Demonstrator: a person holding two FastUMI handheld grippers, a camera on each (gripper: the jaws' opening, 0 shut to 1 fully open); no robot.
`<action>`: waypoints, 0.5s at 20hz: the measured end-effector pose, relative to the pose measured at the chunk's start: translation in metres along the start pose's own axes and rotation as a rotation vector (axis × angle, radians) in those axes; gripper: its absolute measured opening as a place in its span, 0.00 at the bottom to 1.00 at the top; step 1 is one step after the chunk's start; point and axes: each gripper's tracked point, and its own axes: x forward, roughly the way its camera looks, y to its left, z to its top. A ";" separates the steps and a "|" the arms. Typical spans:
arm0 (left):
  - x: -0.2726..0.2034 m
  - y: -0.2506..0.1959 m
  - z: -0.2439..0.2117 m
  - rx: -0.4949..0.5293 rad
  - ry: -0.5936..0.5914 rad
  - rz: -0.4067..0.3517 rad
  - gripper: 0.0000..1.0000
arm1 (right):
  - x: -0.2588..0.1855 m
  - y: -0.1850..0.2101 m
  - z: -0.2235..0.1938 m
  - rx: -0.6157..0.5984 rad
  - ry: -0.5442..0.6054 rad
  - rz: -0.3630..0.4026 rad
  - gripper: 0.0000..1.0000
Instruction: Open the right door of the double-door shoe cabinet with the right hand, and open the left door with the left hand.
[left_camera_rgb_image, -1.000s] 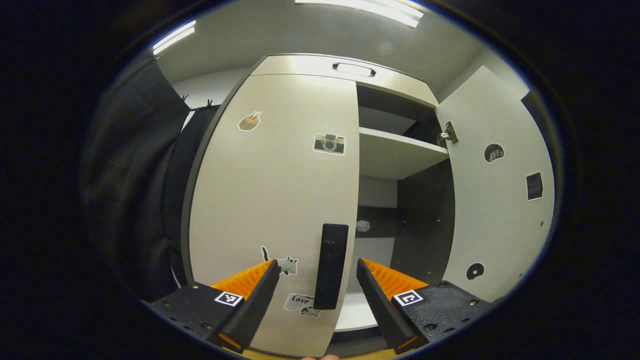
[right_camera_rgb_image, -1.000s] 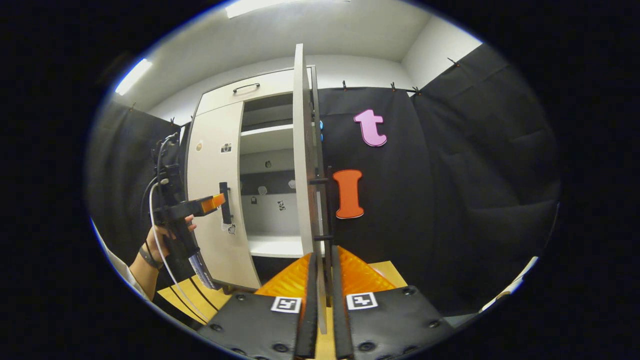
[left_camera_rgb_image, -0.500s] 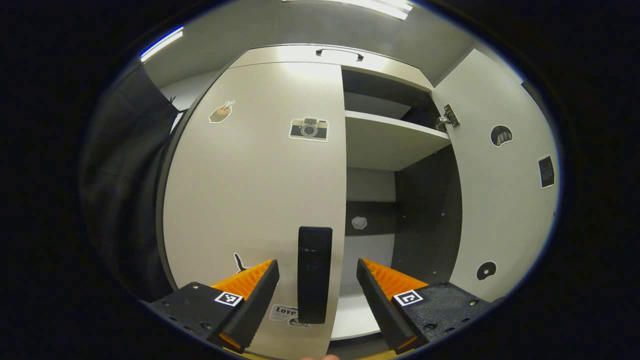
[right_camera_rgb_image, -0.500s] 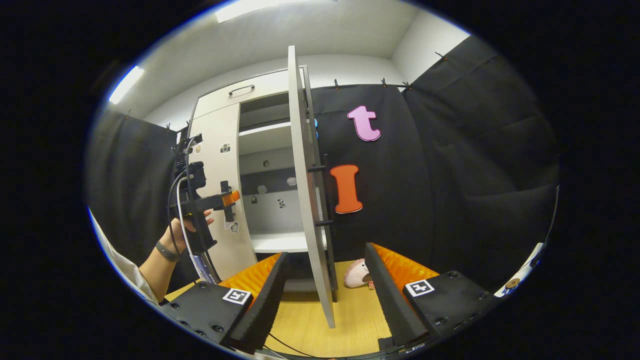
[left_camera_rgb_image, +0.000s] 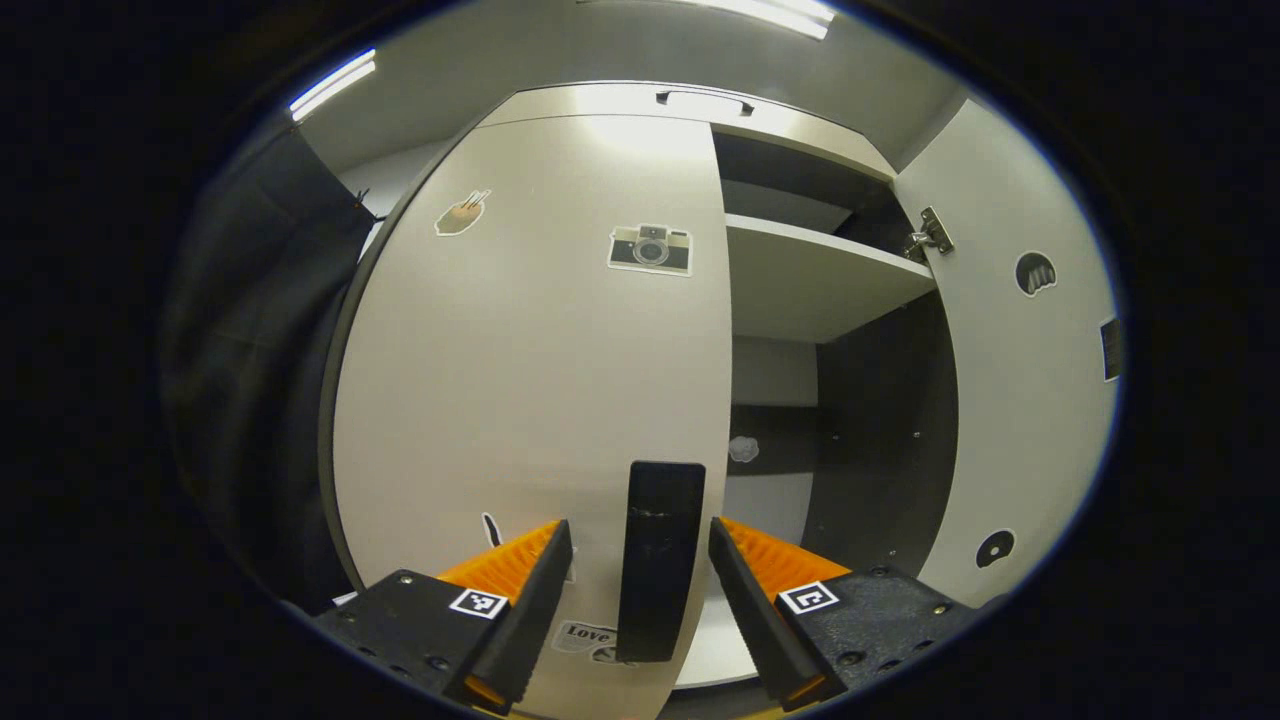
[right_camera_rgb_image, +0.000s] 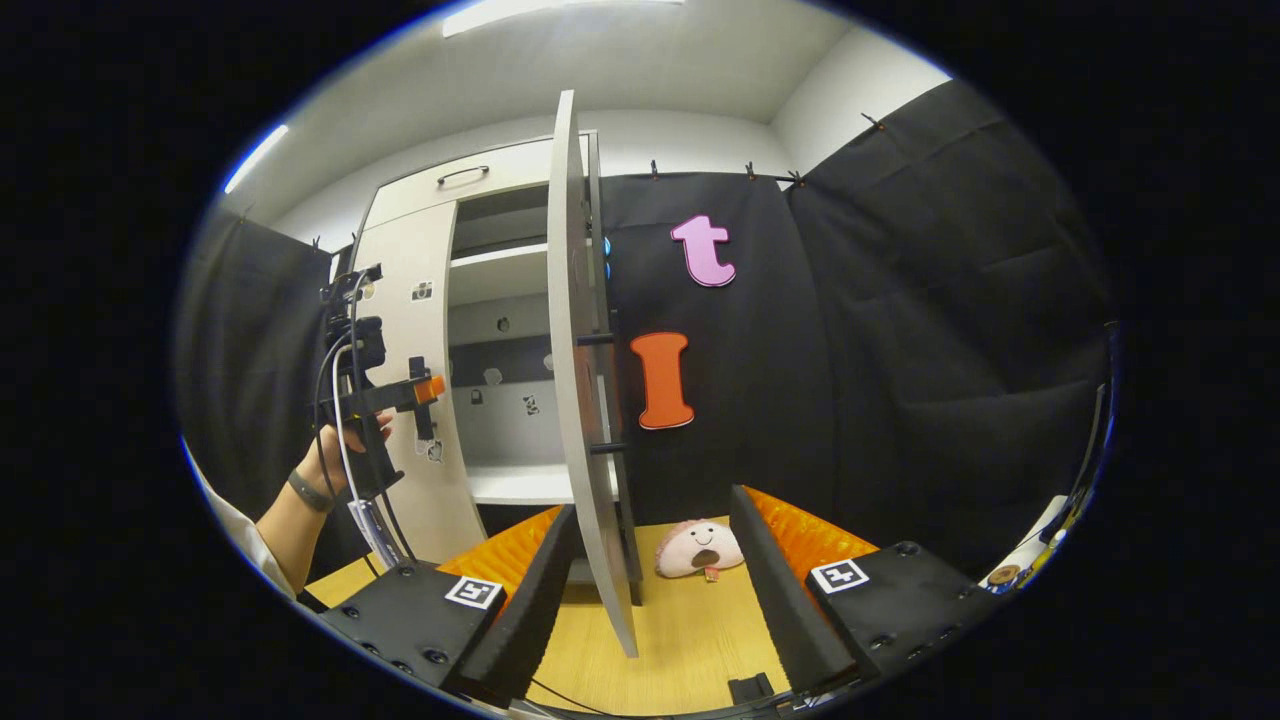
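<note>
In the left gripper view, the left gripper (left_camera_rgb_image: 632, 612) sits low in front of the shoe cabinet (left_camera_rgb_image: 700, 115), its two fingers spread apart with the dark upright handle (left_camera_rgb_image: 659, 560) of the left door (left_camera_rgb_image: 530, 400) standing in the gap between them. A sliver of space shows on each side of the handle, so neither finger presses on it and the gripper holds nothing. The left door lies straight ahead of the fingers and looks closed or very nearly so; stickers dot its face, among them a camera sticker (left_camera_rgb_image: 650, 249) above the fingers. To the right of the handle the cabinet's interior is exposed, with a pale shelf (left_camera_rgb_image: 810, 285) high up and a dark side wall below it. Further right, the right door (left_camera_rgb_image: 1030, 380) stands swung out, its inner face and a metal hinge (left_camera_rgb_image: 930, 233) in sight

In the right gripper view, the right gripper (right_camera_rgb_image: 645, 590) has its fingers wide apart and grips nothing. The right door (right_camera_rgb_image: 578, 380) is seen edge-on, rising between the two fingers and ahead of them, clear of both. Just past the right finger, a small plush toy (right_camera_rgb_image: 698, 548) lies on the wooden floor (right_camera_rgb_image: 680, 640). Far off to the left, a hand (right_camera_rgb_image: 345, 450) holds the left gripper (right_camera_rgb_image: 428, 388) up to the handle (right_camera_rgb_image: 420, 398) of the left door (right_camera_rgb_image: 410, 400); whether it touches cannot be told at that size
</note>
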 end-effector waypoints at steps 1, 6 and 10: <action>-0.002 -0.002 0.000 -0.015 -0.004 -0.017 0.78 | 0.000 0.000 0.000 -0.001 0.001 -0.001 0.96; -0.001 -0.018 -0.002 0.019 0.008 -0.129 0.29 | -0.005 -0.002 -0.003 -0.012 0.011 -0.020 0.97; -0.017 -0.015 -0.003 0.016 0.080 -0.195 0.27 | -0.004 -0.009 -0.002 -0.044 0.013 -0.041 0.96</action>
